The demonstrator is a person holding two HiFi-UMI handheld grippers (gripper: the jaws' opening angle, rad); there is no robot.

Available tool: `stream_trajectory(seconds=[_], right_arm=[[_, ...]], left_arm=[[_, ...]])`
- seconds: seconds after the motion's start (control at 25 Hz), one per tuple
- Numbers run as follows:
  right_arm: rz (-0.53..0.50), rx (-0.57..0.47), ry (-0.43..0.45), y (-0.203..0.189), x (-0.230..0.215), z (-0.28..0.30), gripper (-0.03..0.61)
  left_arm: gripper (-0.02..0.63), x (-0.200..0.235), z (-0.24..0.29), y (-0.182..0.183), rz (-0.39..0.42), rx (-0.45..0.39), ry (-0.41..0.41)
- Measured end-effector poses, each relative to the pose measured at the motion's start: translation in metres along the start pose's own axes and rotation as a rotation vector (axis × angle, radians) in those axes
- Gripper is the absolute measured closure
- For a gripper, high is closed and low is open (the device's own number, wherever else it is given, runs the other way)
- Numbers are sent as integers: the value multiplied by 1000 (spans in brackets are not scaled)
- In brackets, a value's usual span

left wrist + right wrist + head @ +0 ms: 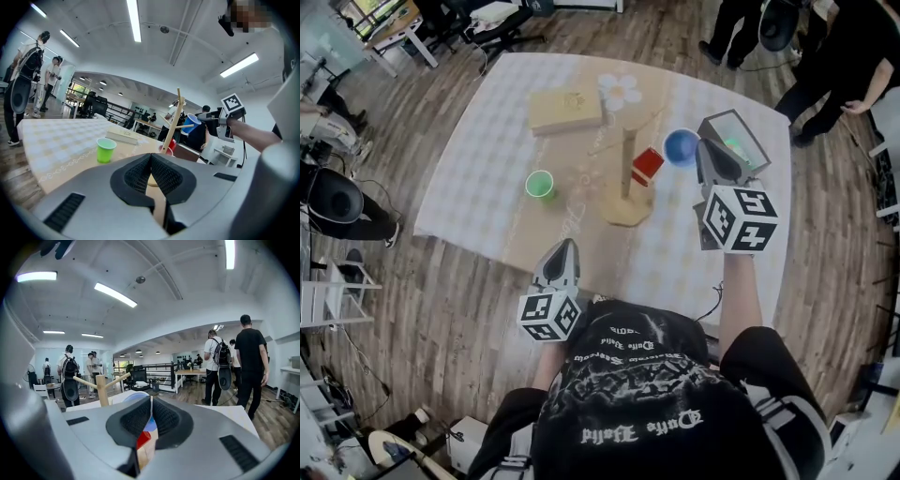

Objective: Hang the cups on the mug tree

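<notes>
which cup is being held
The blue cup, in the right gripper; the green cup stands on the table, the red cup is at the mug tree.

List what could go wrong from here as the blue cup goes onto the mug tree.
1. The right tool pinches only a thin bit of the blue cup, so it may slip or swing during hooking.
2. The red cup sits between the blue cup and the mug tree post, so it could get knocked.
3. The left tool is shut, away from the tree. Nothing steadies the tree, so a push might tip it.
</notes>
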State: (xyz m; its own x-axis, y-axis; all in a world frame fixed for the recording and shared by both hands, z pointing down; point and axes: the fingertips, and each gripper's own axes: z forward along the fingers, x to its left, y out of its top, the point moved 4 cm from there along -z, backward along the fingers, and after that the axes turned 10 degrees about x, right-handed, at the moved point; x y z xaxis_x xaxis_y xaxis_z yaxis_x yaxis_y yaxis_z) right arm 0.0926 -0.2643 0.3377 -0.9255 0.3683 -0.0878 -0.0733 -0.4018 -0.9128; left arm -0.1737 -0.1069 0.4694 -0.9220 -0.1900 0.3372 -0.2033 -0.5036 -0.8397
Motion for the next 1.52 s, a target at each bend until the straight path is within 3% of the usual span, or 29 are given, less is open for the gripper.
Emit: stream_trajectory(seconds=[0.32,0.68,1.52], right_arm=[[-97,-52,-77,29,6,6,557],[-222,-91,-102,51,23,13,557],[-483,-153,-109,47,65,5,555]], left_arm=[[594,3,-2,-1,3,0,4],[594,13,-8,-3,-10,-1,29],[594,11,-9,-3,-15,4,39]])
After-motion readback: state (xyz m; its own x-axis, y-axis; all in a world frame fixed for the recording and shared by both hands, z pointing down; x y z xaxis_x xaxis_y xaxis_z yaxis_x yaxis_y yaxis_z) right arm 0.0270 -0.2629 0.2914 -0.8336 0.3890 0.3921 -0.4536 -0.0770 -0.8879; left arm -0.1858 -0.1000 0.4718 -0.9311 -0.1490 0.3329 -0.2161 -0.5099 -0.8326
